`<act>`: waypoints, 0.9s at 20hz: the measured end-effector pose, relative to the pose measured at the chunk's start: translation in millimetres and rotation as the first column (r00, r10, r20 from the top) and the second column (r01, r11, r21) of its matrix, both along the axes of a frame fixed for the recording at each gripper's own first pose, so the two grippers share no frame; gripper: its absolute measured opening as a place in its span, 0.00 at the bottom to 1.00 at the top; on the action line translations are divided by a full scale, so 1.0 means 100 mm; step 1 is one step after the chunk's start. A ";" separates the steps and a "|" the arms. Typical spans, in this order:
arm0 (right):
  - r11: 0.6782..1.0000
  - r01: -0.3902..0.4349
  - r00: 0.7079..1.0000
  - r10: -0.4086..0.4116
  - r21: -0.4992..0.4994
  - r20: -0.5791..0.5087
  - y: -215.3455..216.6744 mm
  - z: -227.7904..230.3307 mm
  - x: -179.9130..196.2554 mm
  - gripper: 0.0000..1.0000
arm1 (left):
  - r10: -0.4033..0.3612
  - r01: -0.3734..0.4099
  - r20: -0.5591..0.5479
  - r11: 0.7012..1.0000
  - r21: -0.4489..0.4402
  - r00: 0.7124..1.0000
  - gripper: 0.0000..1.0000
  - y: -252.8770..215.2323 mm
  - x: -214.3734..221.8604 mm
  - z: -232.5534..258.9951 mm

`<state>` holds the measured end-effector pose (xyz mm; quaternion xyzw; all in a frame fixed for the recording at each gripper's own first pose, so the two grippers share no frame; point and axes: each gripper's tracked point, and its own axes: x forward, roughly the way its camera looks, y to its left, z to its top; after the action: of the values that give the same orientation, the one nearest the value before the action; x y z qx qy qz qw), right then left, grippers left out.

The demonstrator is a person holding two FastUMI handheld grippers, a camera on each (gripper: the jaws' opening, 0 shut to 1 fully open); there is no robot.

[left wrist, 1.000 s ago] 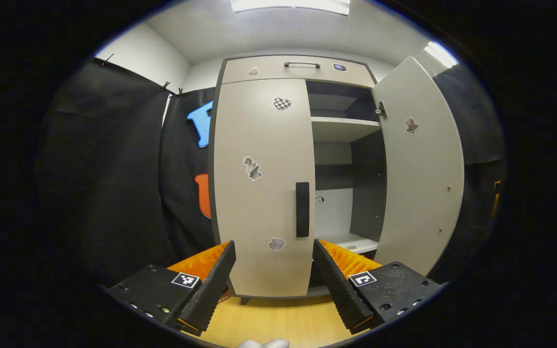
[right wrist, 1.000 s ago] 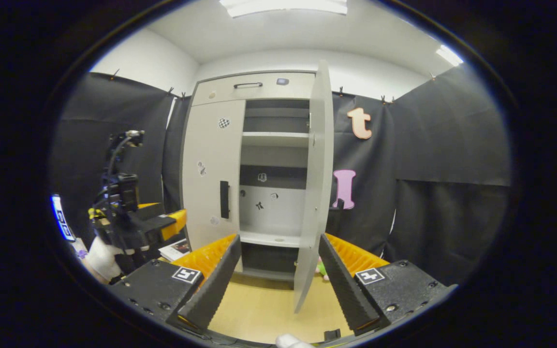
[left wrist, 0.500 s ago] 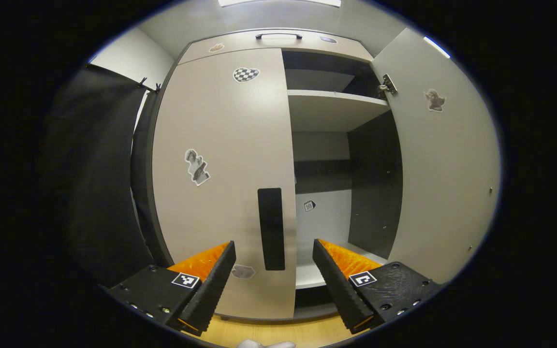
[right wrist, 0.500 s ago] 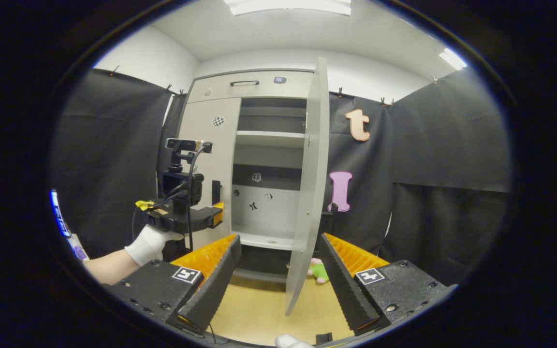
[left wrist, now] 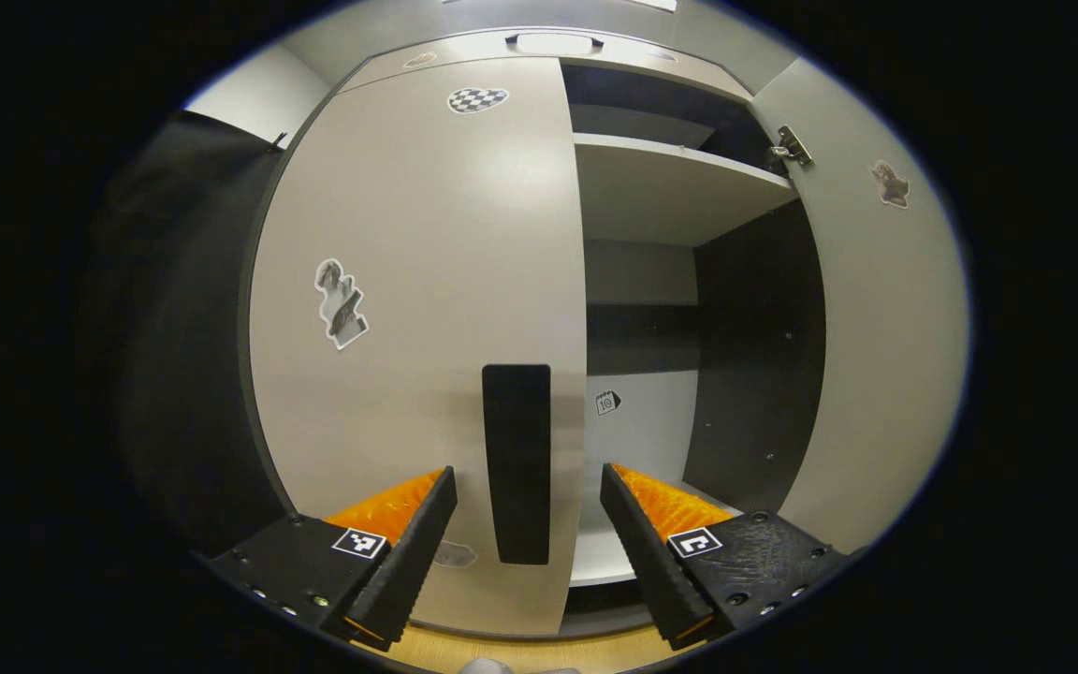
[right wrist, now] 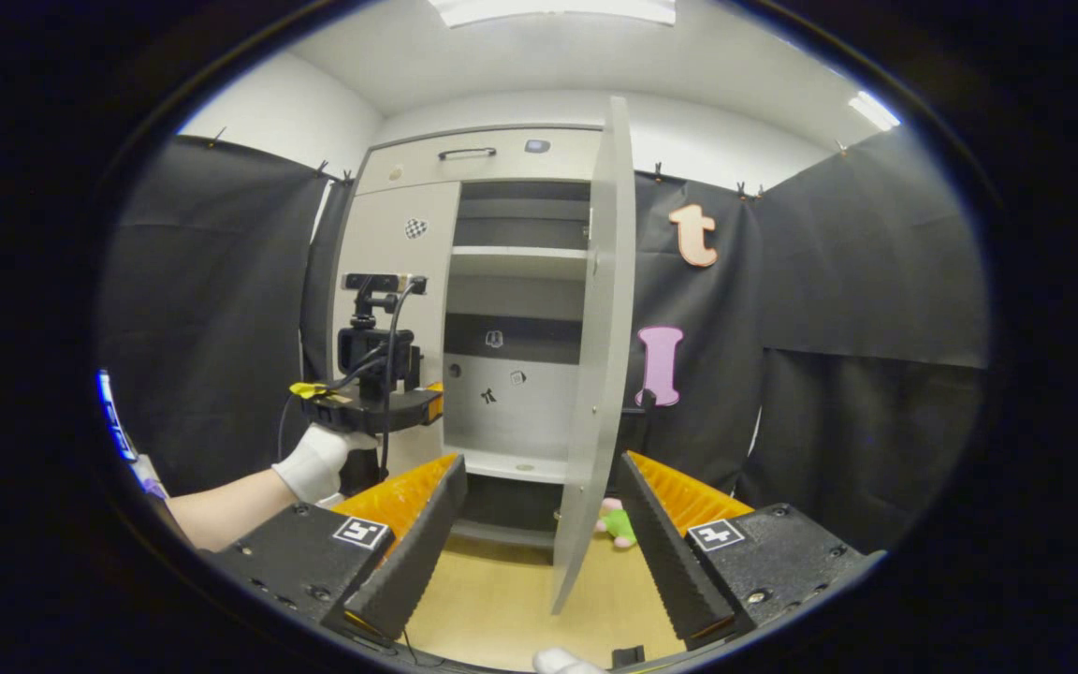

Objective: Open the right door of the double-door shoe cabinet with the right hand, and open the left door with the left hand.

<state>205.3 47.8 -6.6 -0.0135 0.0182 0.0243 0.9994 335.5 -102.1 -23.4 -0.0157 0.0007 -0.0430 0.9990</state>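
The grey shoe cabinet (right wrist: 492,168) has its right door (right wrist: 600,374) swung wide open and its left door (left wrist: 427,309) closed. A black vertical handle (left wrist: 517,463) sits on the left door's right edge. In the left gripper view my left gripper (left wrist: 527,477) is open, its fingers on either side of that handle and close to the door. In the right gripper view the left gripper (right wrist: 380,407), held by a gloved hand (right wrist: 314,463), is at the left door. My right gripper (right wrist: 539,468) is open and holds nothing, back from the cabinet with the open door's edge ahead of it.
Inside the cabinet are a white shelf (left wrist: 670,183) and a lower board (right wrist: 511,463), with small stickers on the back wall. A small pink and green toy (right wrist: 616,524) lies on the wooden floor (right wrist: 492,599) by the open door. Black cloth walls stand on both sides.
My left gripper has moved in toward the left door, so the black handle now lies between its fingers. The right gripper has stayed about where it was.
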 end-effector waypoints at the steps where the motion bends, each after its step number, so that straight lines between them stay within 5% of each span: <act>1: 1.000 -0.006 1.000 0.006 -0.001 0.000 0.01 0.00 0.00 1.00 | 0.000 0.000 0.003 1.000 0.007 1.000 0.93 0.00 0.05 0.01; 6: 1.000 -0.023 1.000 0.023 -0.001 -0.014 0.05 -0.03 0.03 1.00 | 0.001 -0.001 -0.014 1.000 -0.001 1.000 0.76 -0.01 0.14 -0.03; 8: 1.000 -0.025 1.000 0.025 -0.002 -0.016 0.05 -0.04 0.04 1.00 | -0.002 0.002 -0.009 1.000 -0.007 1.000 0.56 -0.02 0.16 -0.03; 9: 1.000 -0.026 1.000 0.026 -0.002 -0.016 0.05 -0.05 0.04 1.00 | 0.004 -0.004 -0.017 1.000 0.002 1.000 0.63 0.00 0.19 -0.06; 12: 0.999 -0.035 0.999 0.035 -0.004 -0.023 0.07 -0.07 0.06 1.00 | 0.014 -0.014 -0.006 1.000 0.011 1.000 0.33 0.06 0.15 -0.05; 14: 0.999 -0.051 0.998 0.051 0.001 -0.034 0.13 -0.10 0.07 1.00 | 0.001 -0.001 -0.014 1.000 -0.001 1.000 0.28 0.08 0.15 -0.06; 15: 0.998 -0.060 0.997 0.060 -0.001 -0.040 0.15 -0.11 0.06 1.00 | -0.003 0.003 -0.017 1.000 -0.009 1.000 0.33 0.08 0.15 -0.05; 16: 0.998 -0.064 0.997 0.064 -0.003 -0.037 0.17 -0.10 0.07 1.00 | 0.001 -0.002 -0.026 1.000 -0.005 1.000 0.20 0.09 0.13 -0.06; 18: 0.998 -0.070 0.997 0.070 -0.003 -0.027 0.17 -0.08 0.04 1.00 | 0.001 -0.001 -0.031 1.000 -0.010 1.000 0.15 0.09 0.10 -0.06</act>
<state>209.6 64.9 -14.3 -0.0158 0.0309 0.0592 0.9976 345.0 -92.8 -29.1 -0.0213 0.0158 -0.0423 0.9988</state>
